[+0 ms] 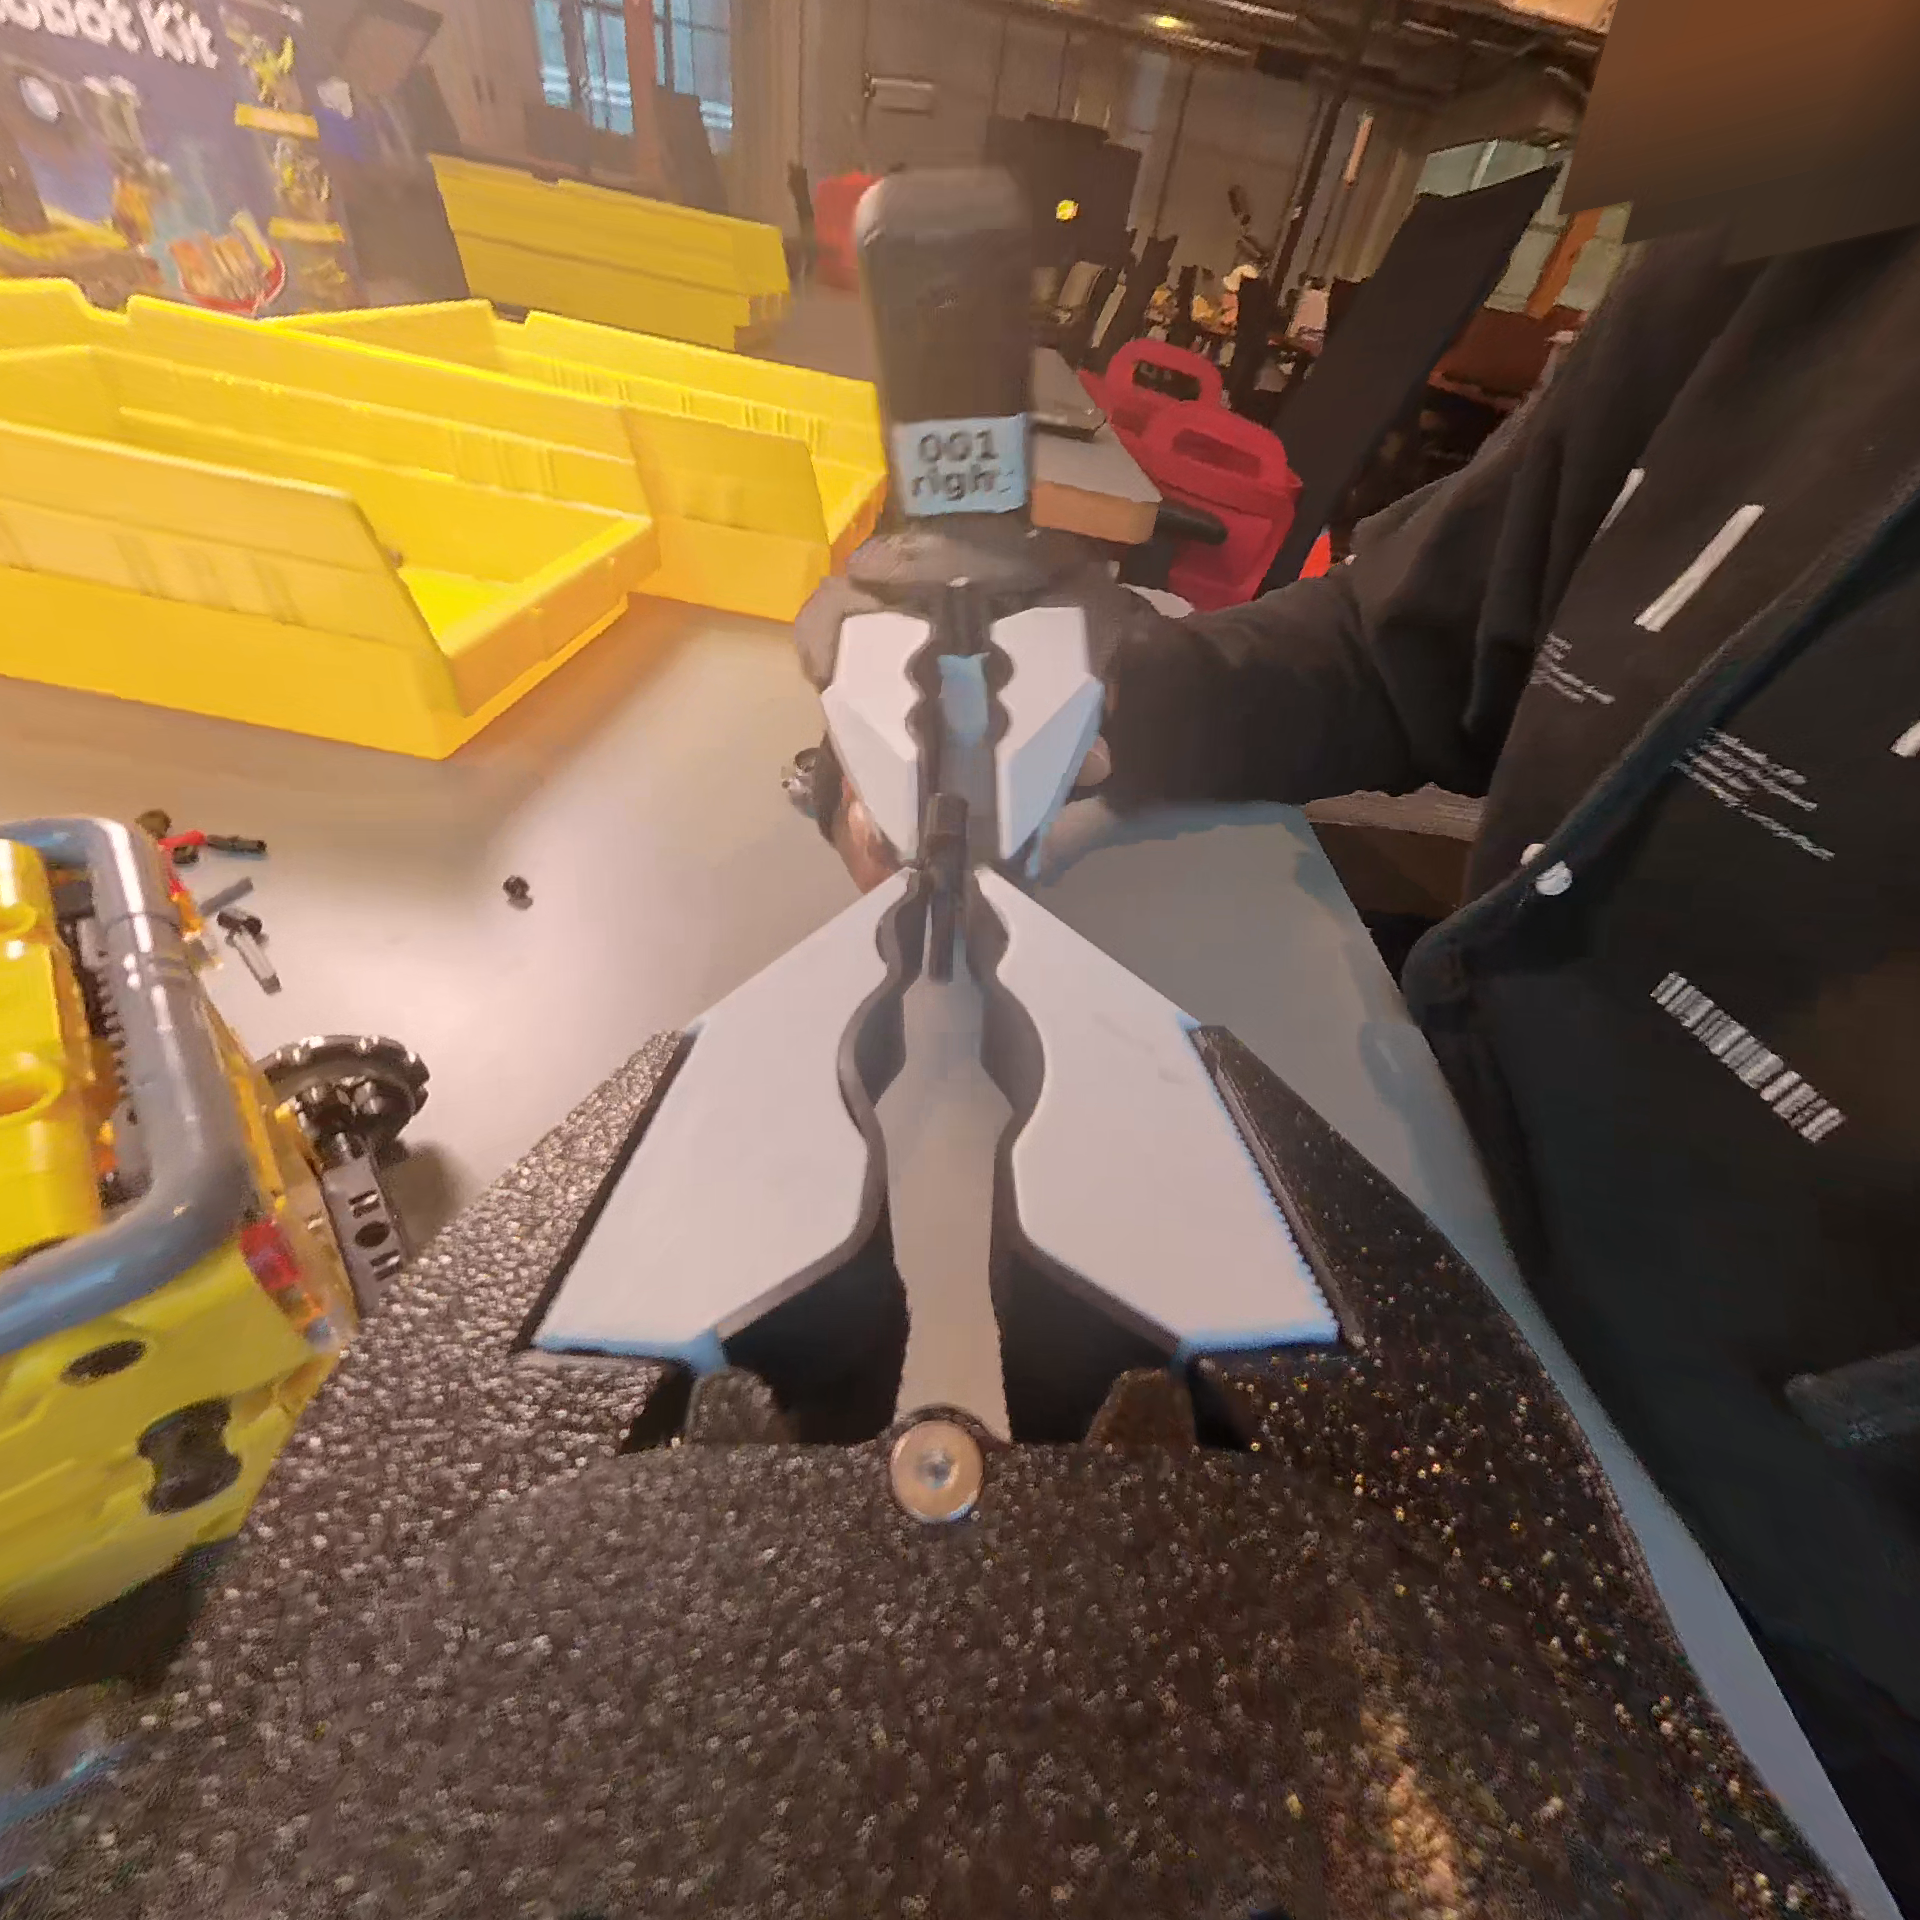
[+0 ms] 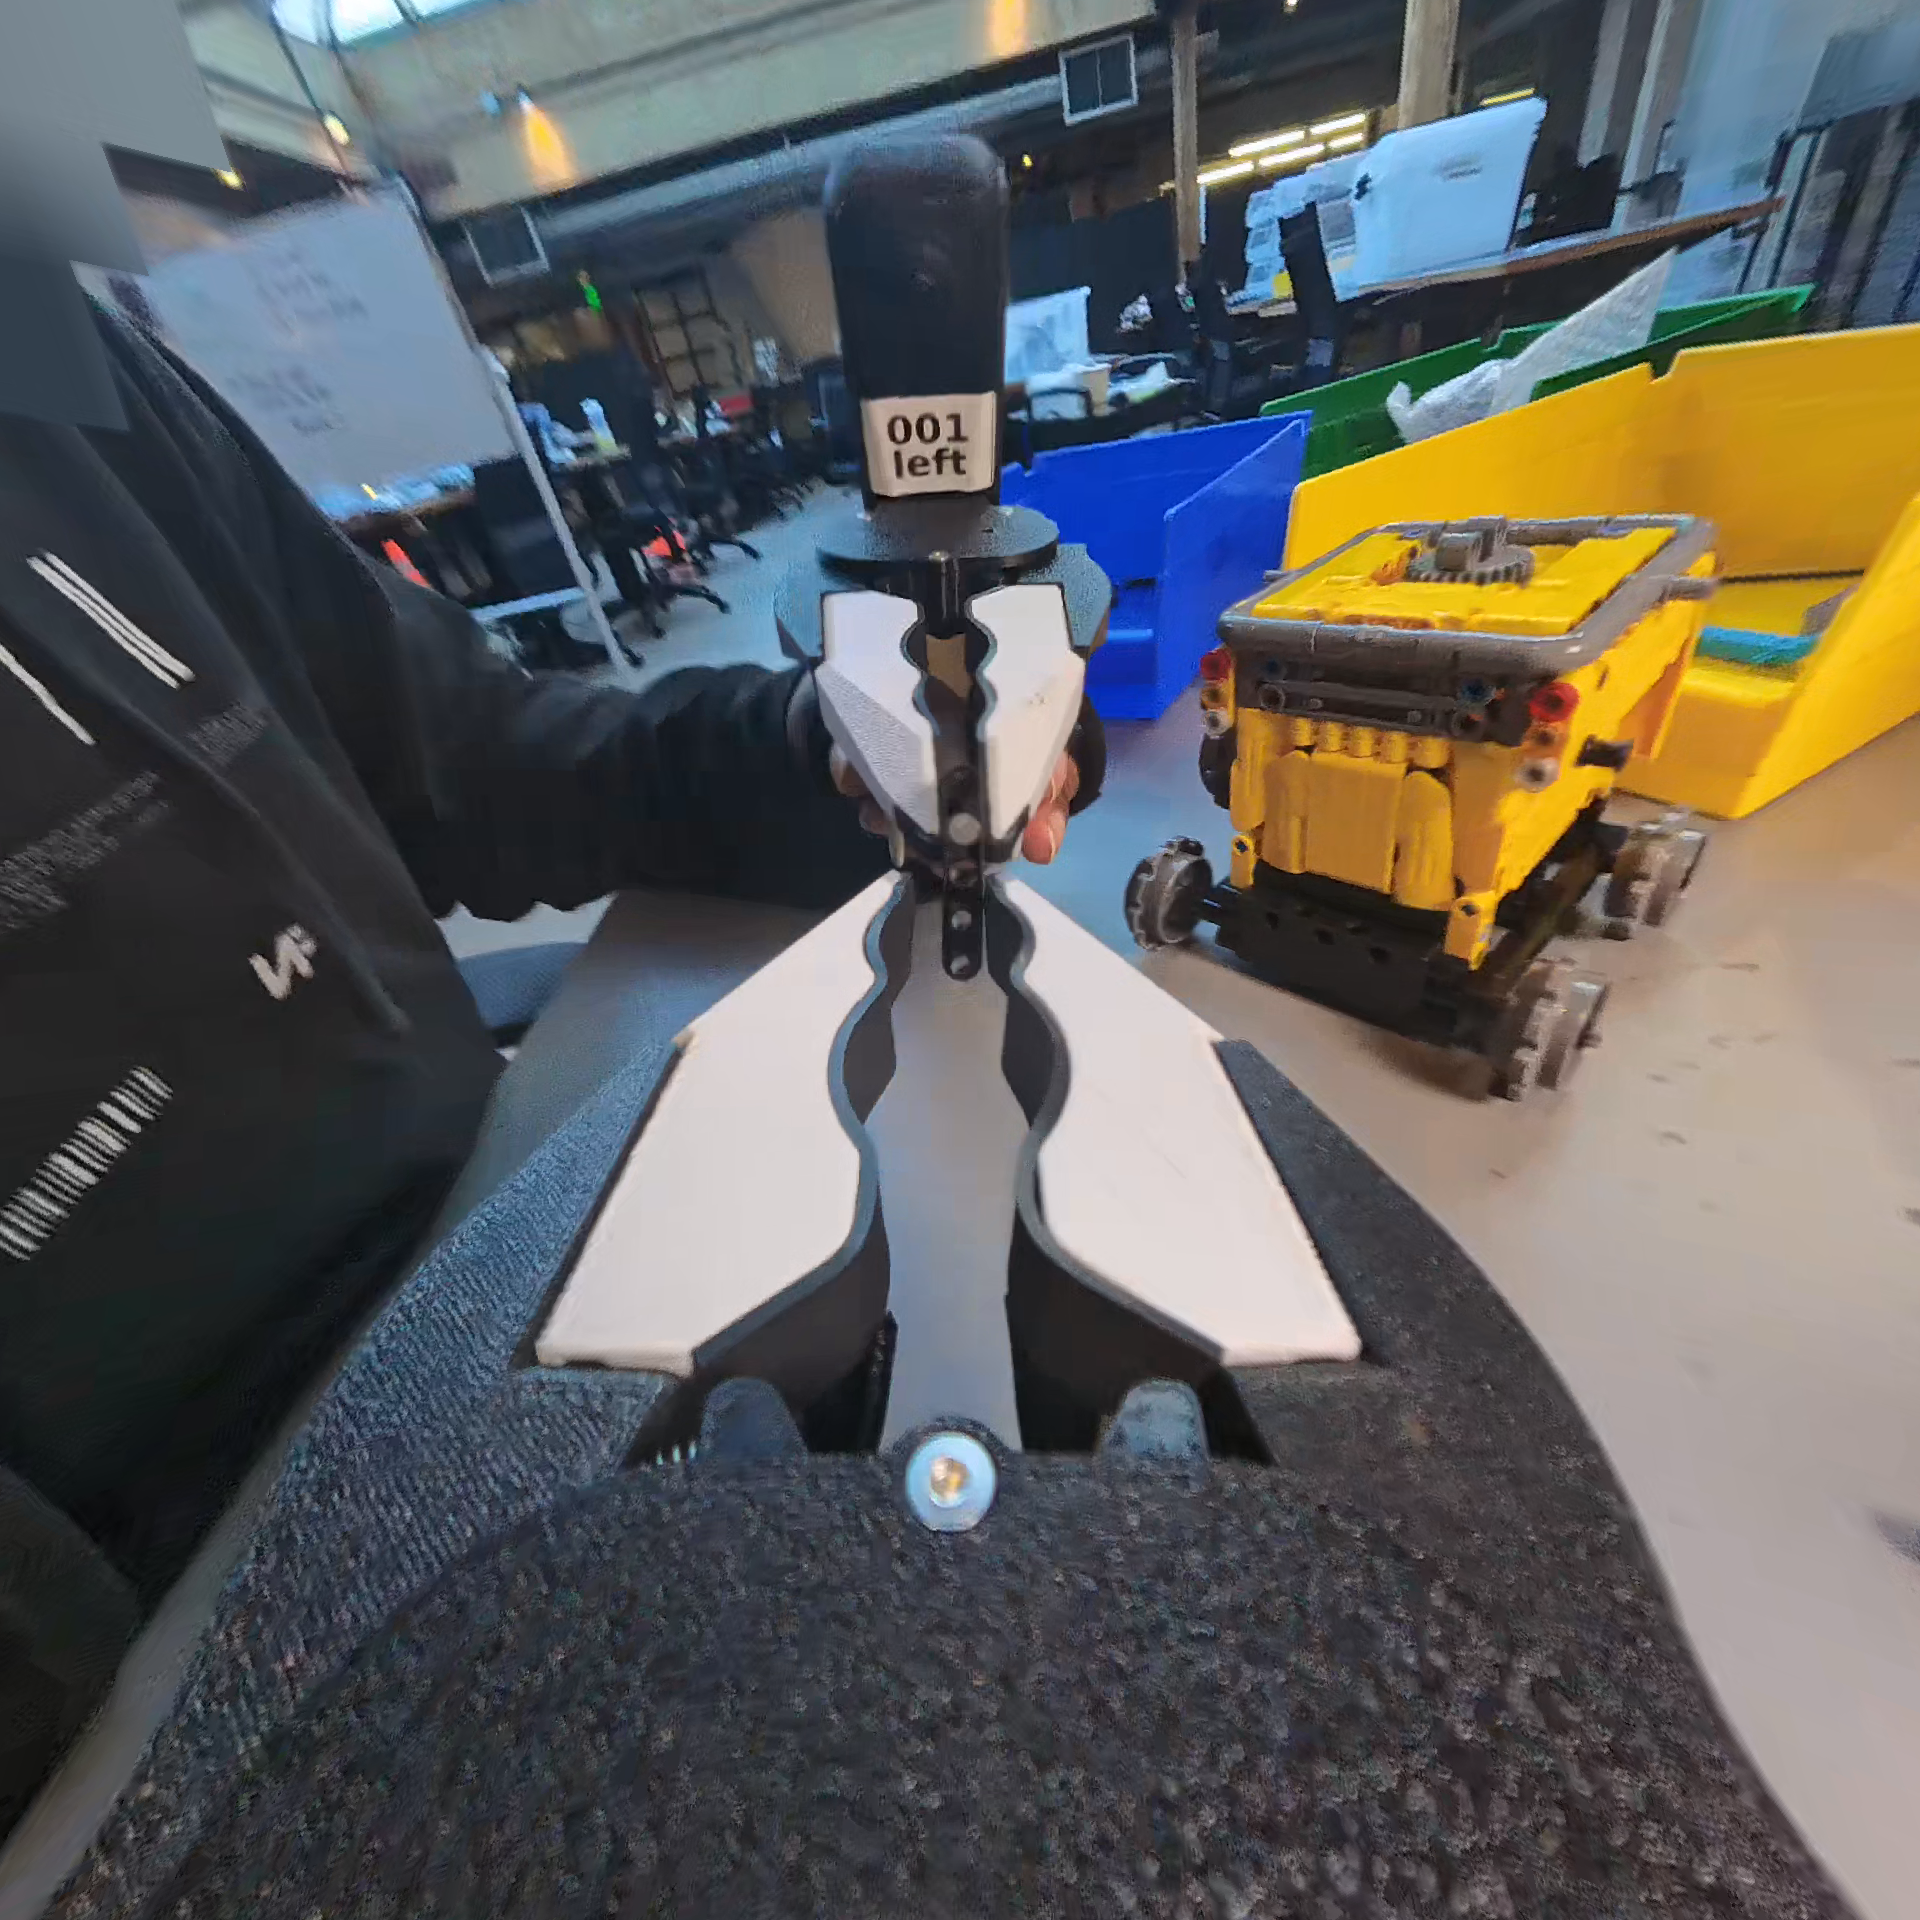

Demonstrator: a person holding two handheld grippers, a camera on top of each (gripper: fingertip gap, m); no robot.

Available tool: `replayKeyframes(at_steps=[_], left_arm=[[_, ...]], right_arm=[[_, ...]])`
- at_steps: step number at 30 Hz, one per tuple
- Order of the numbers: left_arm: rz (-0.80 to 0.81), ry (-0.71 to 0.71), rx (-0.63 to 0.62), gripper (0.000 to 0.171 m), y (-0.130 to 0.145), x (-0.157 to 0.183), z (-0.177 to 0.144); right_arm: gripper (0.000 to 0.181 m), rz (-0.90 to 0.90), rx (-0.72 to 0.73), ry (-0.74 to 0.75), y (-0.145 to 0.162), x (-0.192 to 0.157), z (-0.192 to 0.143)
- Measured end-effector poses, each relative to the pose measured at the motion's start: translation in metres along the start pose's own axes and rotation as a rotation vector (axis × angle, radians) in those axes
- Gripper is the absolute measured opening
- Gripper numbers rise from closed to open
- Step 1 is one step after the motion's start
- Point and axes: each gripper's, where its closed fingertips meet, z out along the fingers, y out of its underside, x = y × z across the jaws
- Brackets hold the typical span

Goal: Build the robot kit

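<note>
My two grippers meet tip to tip above the edge of a grey table (image 1: pixel 623 831). My left gripper (image 1: pixel 942 883) is shut on a small black holed beam (image 1: pixel 943 935), which stands upright between its tips. My right gripper (image 2: pixel 956 883) is shut on the same beam (image 2: pixel 961 935) from the opposite side. Each gripper shows head-on in the other's view: the right one in the left wrist view (image 1: pixel 945 831), the left one in the right wrist view (image 2: pixel 958 847). A small grey pin (image 2: pixel 964 828) sits in the beam. A yellow brick-built wheeled vehicle (image 1: pixel 104 1247) (image 2: pixel 1455 748) stands on the table beside the grippers.
Yellow bins (image 1: pixel 312 540) (image 2: pixel 1766 468) stand at the table's far side, with a blue bin (image 2: pixel 1174 540) and a green bin (image 2: pixel 1382 416). Small loose parts (image 1: pixel 239 925) lie near the vehicle. A person in a black jacket (image 1: pixel 1662 831) (image 2: pixel 208 831) holds both grippers. Left and right tips are no more than a few centimetres apart.
</note>
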Motion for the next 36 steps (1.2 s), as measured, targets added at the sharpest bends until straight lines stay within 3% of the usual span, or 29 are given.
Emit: replayKeyframes(at_steps=[6, 17, 27, 30, 33, 36], left_arm=[[-0.119, -0.004, -0.054, 0.004, 0.011, -0.008, 0.006], [-0.122, 0.021, -0.011, 0.002, 0.004, -0.004, 0.003], [-0.06, 0.07, 0.022, 0.002, -0.002, 0.01, 0.008], [0.0, -0.023, -0.01, 0.022, 0.005, -0.001, 0.011], [0.04, -0.051, -0.08, 0.028, 0.015, -0.004, 0.025], [0.058, -0.055, -0.183, 0.035, 0.025, -0.008, 0.056]], right_arm=[[0.01, -0.327, -0.195, 0.209, 0.018, 0.016, 0.002], [0.008, -0.015, -0.106, 0.088, 0.007, 0.009, -0.004], [0.007, -0.088, -0.078, 0.043, -0.004, -0.006, -0.006], [0.007, -0.165, -0.099, 0.162, -0.023, 0.011, -0.038], [0.007, -0.174, -0.016, 0.355, -0.056, 0.035, -0.099], [0.007, -0.149, -0.023, 0.496, -0.056, 0.044, -0.154]])
